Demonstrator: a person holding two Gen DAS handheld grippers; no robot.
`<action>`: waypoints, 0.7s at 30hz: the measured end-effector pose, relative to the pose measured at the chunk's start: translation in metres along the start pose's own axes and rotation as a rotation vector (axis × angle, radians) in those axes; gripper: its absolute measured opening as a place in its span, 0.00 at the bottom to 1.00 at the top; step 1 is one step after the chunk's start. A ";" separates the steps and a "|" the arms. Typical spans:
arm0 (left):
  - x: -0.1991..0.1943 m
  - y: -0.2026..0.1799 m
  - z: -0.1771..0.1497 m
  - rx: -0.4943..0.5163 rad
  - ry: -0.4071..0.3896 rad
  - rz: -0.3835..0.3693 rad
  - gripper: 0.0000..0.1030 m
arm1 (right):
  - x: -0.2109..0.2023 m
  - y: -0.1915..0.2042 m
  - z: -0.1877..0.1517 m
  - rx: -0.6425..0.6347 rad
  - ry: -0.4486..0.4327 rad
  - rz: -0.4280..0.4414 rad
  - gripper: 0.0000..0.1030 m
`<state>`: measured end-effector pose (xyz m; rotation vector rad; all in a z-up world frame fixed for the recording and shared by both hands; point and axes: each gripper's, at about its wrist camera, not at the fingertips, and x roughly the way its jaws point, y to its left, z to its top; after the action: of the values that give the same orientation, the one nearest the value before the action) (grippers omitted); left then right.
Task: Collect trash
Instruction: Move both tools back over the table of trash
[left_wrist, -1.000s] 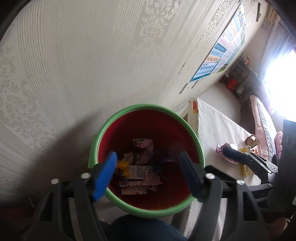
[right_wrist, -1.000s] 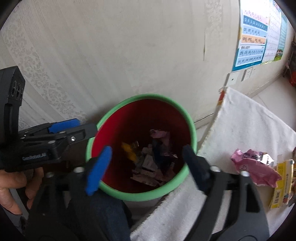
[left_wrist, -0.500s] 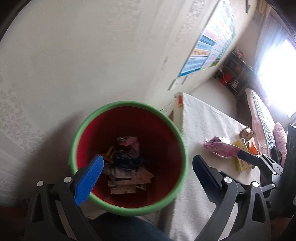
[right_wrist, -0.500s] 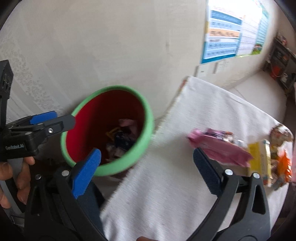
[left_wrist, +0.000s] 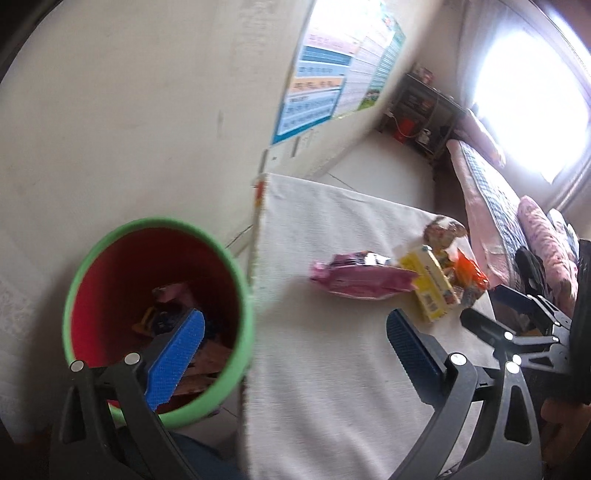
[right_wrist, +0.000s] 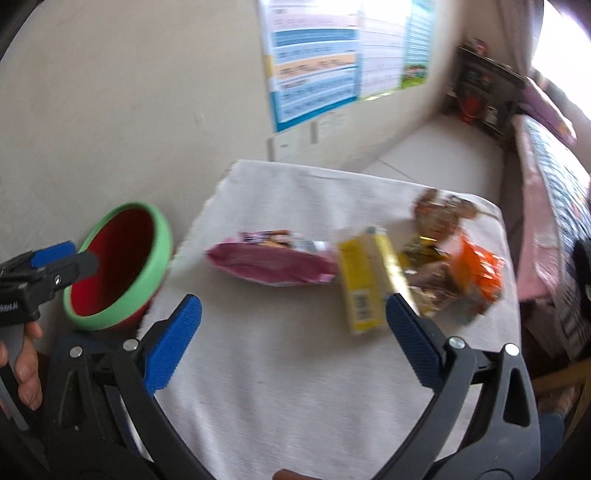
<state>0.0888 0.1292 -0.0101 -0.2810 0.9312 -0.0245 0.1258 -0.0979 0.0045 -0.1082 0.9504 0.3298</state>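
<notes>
A red bin with a green rim stands left of the cloth-covered table and holds several wrappers. On the table lie a pink wrapper, a yellow box and an orange wrapper with other crumpled trash. My left gripper is open and empty over the bin's right edge. My right gripper is open and empty above the table, short of the pink wrapper and yellow box.
A wall with a poster rises behind the table. A dark shelf stands in the far corner. A bed with pink bedding runs along the right, under a bright window.
Both grippers have swung right, away from the bin and toward the table. The trash pile on the table has come into fuller view. Both stay open and empty.
</notes>
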 end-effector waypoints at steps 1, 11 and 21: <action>0.002 -0.008 0.000 0.005 0.002 -0.009 0.92 | -0.003 -0.009 -0.001 0.016 -0.008 -0.018 0.95; 0.019 -0.063 0.000 0.066 0.019 -0.076 0.92 | -0.021 -0.084 -0.009 0.152 -0.054 -0.085 0.95; 0.054 -0.087 0.008 0.119 0.021 -0.059 0.92 | -0.010 -0.141 -0.026 0.259 0.014 -0.102 0.95</action>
<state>0.1360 0.0393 -0.0264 -0.1984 0.9383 -0.1371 0.1456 -0.2391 -0.0099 0.0782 0.9900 0.1099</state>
